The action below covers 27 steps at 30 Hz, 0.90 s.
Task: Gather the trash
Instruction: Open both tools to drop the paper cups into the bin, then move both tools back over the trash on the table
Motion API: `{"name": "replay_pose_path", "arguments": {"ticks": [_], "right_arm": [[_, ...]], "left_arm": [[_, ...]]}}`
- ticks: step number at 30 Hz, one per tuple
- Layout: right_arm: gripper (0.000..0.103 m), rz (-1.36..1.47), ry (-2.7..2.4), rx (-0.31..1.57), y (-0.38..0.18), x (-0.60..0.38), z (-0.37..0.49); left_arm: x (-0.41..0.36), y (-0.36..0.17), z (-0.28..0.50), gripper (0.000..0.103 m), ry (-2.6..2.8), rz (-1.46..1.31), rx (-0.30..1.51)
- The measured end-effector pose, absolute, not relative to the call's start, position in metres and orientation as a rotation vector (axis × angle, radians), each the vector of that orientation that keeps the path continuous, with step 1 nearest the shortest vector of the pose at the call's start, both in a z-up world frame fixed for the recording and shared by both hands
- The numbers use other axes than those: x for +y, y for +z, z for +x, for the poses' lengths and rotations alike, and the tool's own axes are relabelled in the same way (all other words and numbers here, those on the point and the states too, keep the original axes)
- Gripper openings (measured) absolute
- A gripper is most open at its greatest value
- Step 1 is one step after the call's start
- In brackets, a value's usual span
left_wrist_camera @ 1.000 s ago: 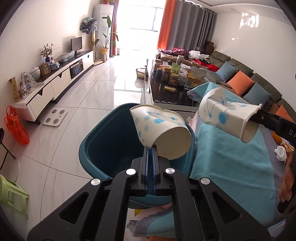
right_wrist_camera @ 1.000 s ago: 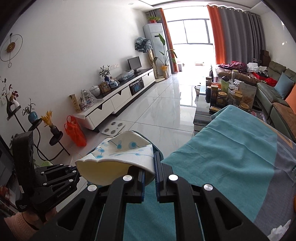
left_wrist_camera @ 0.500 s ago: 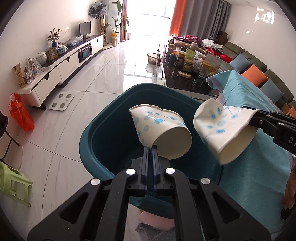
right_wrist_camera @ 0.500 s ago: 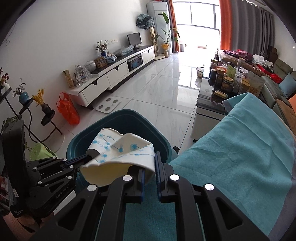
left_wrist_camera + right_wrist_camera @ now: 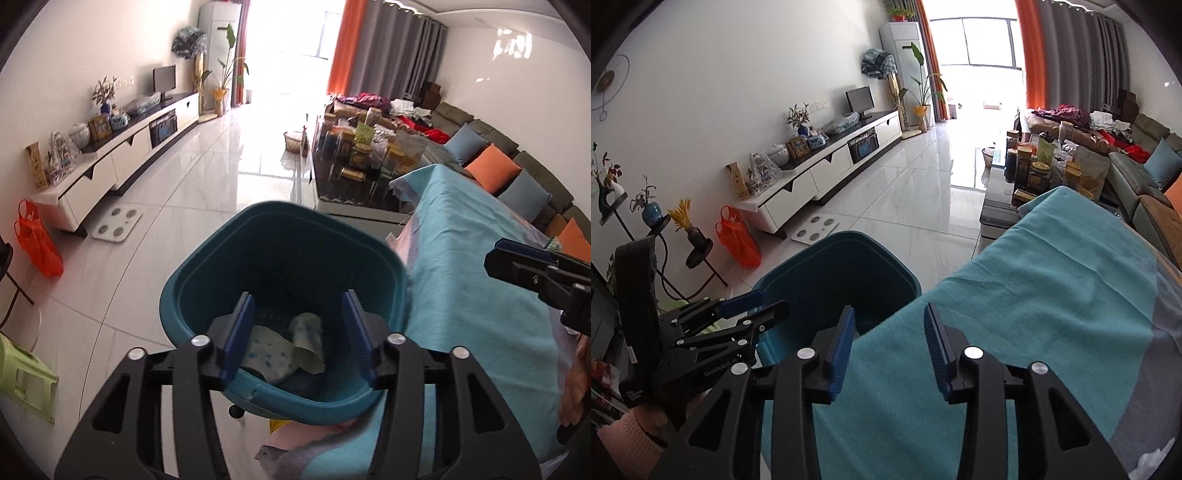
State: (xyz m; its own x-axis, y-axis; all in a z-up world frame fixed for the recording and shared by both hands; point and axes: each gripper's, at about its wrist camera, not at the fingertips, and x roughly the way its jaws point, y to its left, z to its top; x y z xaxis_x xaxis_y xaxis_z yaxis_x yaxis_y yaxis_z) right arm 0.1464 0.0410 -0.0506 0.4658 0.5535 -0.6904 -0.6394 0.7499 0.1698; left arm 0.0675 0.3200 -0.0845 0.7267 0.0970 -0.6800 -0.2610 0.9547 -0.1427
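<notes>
The fingers of the left gripper point(image 5: 297, 332) stand apart and its jaws are opening; nothing is pressed between the blue pads point(image 5: 238, 338). Through the gap, the left wrist view looks down into the teal bin point(image 5: 207, 273). At the bottom of the bin lie two paper cups point(image 5: 286, 350), white with blue dots, both crushed and touching each other. One lies flat and the other leans against it.

The fingers of the right gripper point(image 5: 888, 347) are also apart, and its jaws are opening too. There is nothing between them; under them is only the turquoise cloth point(image 5: 1052, 295) and, to the left, the edge of the bin point(image 5: 834, 240). The right gripper hangs over the border where the cloth meets the bin.

In the right wrist view the left gripper point(image 5: 764, 304) is on the left side, over the rim of the bin, and a hand in a pink sleeve point(image 5: 631, 435) holds it. In the left wrist view the right gripper point(image 5: 517, 264) comes in from the right edge, above the cloth.

The bin stands on the white tile floor point(image 5: 192, 184), just beside the covered table. Farther away is a low dark table with jars point(image 5: 354, 158), a sofa with orange and blue cushions point(image 5: 491, 170), and a white TV cabinet point(image 5: 122, 155) along the left wall
</notes>
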Motion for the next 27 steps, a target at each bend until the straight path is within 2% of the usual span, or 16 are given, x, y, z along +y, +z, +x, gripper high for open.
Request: {"name": "replay_pose_path", "arguments": {"ticks": [7,18,27], "right_arm": [[0.048,-0.034,0.648,0.706,-0.03,-0.06,0.1],[0.055,0.073,0.279,0.623,-0.017,-0.208,0.056],[0.056,0.086,0.183,0.678,-0.045,-0.243,0.069]], "left_arm": [[0.234,-0.04,0.048,0.071,-0.066,-0.159,0.612],[0.079,-0.048,0.075,0.073,-0.422,-0.069,0.676],[0.024,-0.064,0.111,0.073,-0.458,-0.012,0.765]]}}
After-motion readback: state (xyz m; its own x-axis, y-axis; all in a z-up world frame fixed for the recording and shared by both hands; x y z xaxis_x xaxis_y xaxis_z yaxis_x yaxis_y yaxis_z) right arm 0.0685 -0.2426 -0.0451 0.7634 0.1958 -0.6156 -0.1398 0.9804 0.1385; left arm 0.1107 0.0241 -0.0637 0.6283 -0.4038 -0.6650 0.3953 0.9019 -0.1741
